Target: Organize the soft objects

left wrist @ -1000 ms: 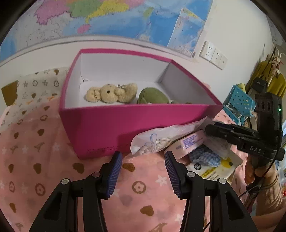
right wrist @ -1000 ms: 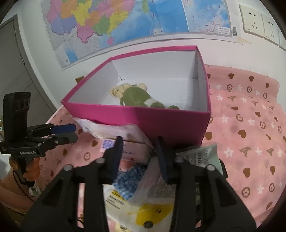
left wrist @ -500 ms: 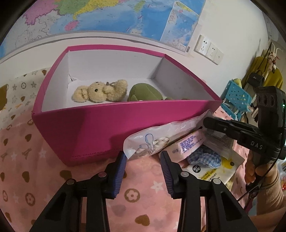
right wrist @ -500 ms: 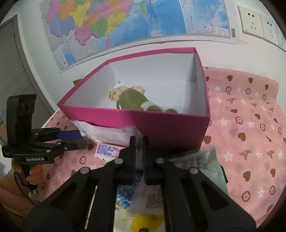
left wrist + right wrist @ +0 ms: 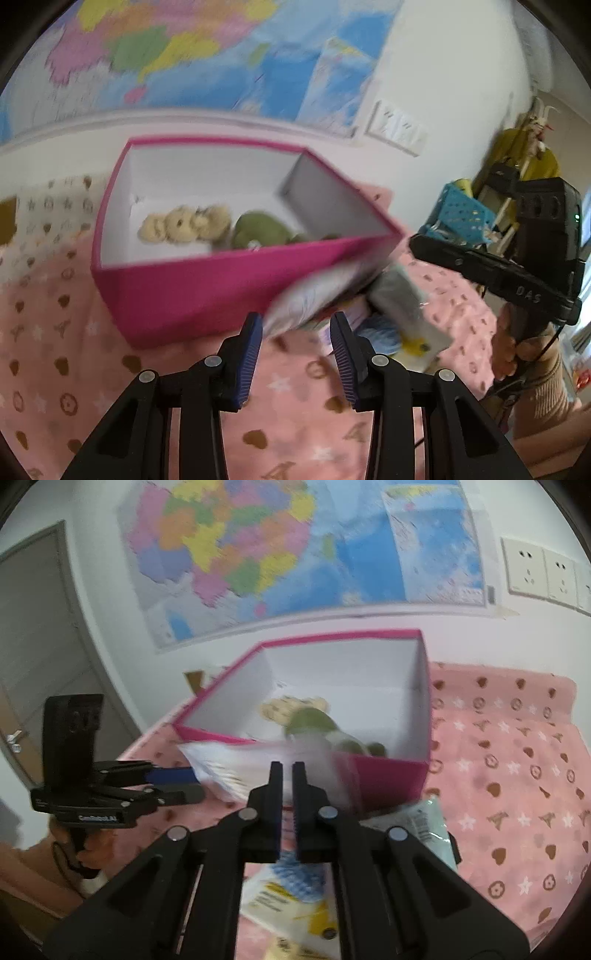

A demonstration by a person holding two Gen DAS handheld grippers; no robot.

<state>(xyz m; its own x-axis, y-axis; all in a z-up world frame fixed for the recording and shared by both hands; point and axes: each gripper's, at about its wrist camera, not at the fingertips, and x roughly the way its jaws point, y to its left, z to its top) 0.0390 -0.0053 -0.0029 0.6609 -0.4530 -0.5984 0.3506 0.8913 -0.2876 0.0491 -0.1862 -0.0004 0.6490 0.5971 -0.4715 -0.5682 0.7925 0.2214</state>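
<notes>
- The right claw (image 5: 287,771) is pinched narrow on a white plastic packet (image 5: 236,762), which hangs blurred in front of it, raised against the near wall of the pink box (image 5: 388,779).
- The left claw (image 5: 297,345) stands open with nothing between its blue pads (image 5: 251,354); the lower end of the packet sits just ahead of and above its gap.
- Inside the box, ahead of both claws, lie a beige teddy bear (image 5: 184,229) and, just beside it, a green plush toy (image 5: 264,230).
- Below and to the right of the right claw, on the pink patterned cloth (image 5: 517,775), remain a blue checked item (image 5: 301,880), a yellow-and-white packet (image 5: 295,912) and a pale greenish packet (image 5: 421,827).
- A wall map (image 5: 295,546) hangs behind the box.
</notes>
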